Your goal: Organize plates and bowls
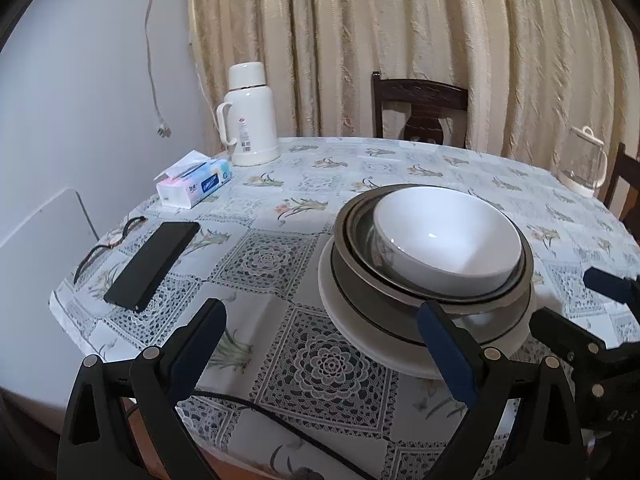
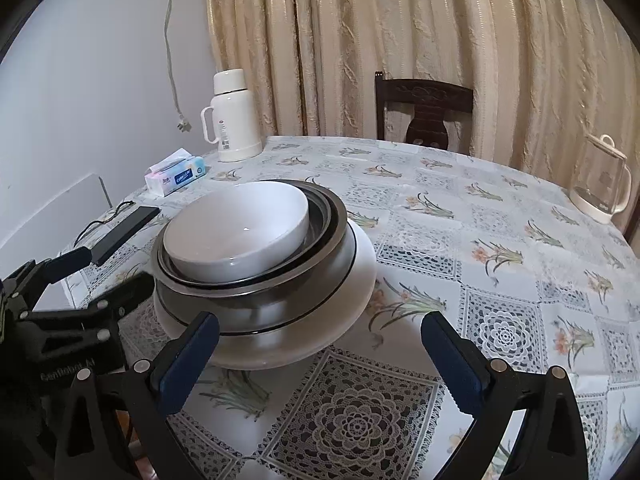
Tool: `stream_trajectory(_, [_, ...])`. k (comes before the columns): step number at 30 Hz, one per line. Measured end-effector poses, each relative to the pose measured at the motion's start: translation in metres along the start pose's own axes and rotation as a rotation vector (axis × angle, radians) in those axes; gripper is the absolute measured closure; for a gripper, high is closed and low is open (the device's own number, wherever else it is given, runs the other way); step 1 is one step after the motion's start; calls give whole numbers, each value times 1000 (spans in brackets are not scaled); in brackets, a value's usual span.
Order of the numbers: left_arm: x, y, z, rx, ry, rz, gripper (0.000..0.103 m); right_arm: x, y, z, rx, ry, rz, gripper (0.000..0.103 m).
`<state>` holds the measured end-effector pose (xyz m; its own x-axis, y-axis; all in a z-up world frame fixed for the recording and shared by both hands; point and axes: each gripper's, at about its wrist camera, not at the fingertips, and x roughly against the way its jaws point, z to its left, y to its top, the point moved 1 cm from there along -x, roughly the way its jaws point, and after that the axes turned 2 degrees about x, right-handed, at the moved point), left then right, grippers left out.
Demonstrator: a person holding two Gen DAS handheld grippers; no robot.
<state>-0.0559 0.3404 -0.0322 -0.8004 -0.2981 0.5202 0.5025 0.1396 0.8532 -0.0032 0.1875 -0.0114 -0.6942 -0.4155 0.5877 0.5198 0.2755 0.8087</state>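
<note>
White ceramic bowl [image 1: 448, 236] sits topmost in a nested stack: it rests inside stainless steel bowls [image 1: 356, 240], which rest on a white plate [image 1: 340, 312] at the bottom. At least two steel rims are visible; exact count cannot be told. The ceramic bowl sits off-centre in the steel bowl, crowded toward one side of the rim.

Stack position: on the tabletop [image 1: 280, 264], toward the near edge, roughly midway between the left and right edges.

Left gripper [image 1: 322, 344]: jaws wide open, holding nothing. Its right-hand jaw overlaps the near rim of the stack in the left wrist view; contact cannot be told. Right gripper [image 2: 320, 356]: jaws wide open, holding nothing, with the stack just beyond its left jaw. The two grippers flank the stack on its near side.

Other items, none of them dishware: white thermos flask [image 1: 250, 116] and tissue pack [image 1: 196, 184] near the far left edge, black phone [image 1: 152, 264] with a cord near the left edge, glass kettle [image 2: 600, 184] near the far right edge. A dark wooden chair [image 2: 426, 110] stands behind the far edge, before beige curtains.

Progress, judged: no loose plates or bowls show elsewhere on the tabletop, so stacking appears complete or nearly so. Possibly left: centring the ceramic bowl.
</note>
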Motion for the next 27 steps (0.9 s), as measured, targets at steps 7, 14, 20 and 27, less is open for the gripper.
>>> stream_trajectory(7, [0,-8,-17,-63,12,16,6,9,-3,-6,16,-73,-50,0])
stream_trajectory(14, [-1,-15,-25,-103,27,32,6,4,-6,-8,29,-58,-13,0])
stream_trajectory(20, [-1,-18,-27,-118,40,35,6,0,-11,-4,44,-25,13,0])
stream_trajectory(27, [-2,-20,-27,-127,28,37,6,-1,-13,-6,33,-14,20,0])
